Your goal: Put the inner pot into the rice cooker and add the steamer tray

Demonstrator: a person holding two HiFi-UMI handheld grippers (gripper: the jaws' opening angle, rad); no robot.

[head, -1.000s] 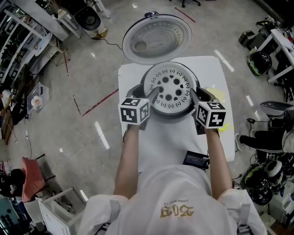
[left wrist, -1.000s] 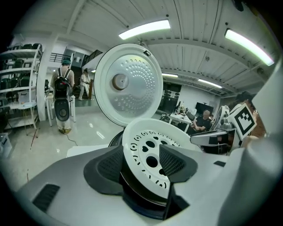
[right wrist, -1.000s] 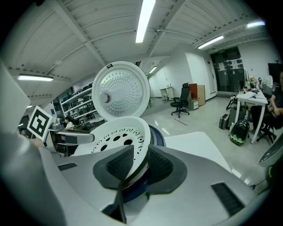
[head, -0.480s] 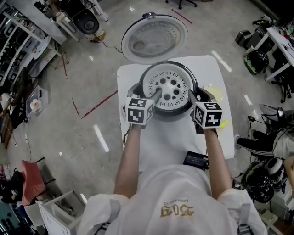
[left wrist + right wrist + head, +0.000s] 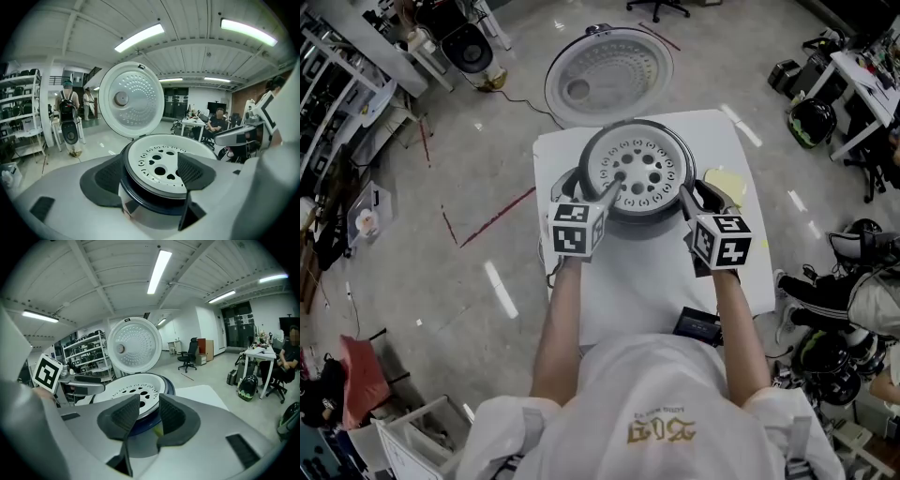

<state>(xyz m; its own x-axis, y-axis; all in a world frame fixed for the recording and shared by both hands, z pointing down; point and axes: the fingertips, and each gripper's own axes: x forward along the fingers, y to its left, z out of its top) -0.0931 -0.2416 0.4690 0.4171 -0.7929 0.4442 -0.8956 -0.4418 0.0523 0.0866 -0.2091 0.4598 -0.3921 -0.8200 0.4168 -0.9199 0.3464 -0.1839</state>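
The rice cooker (image 5: 642, 221) stands at the far side of the white table, its lid (image 5: 607, 70) swung open behind it. The white perforated steamer tray (image 5: 642, 173) lies level in its mouth and hides the inner pot. My left gripper (image 5: 607, 192) is at the tray's near-left rim. Its jaws are opening wide: one pad stands over the tray (image 5: 154, 164) and the other outside the cooker's rim, neither pressing. My right gripper (image 5: 686, 199) sits just off the near-right rim. Its jaws (image 5: 149, 411) are closing with a narrow gap and nothing between them.
A yellow item (image 5: 727, 183) lies on the table (image 5: 647, 291) right of the cooker. A black device (image 5: 701, 326) rests near the front edge. Shelves, chairs and gear crowd the floor all round, and people sit at a desk in the background.
The tray has settled lower into the cooker. The left jaws have spread apart off its rim. The right gripper has let go and drawn back a little from the tray.
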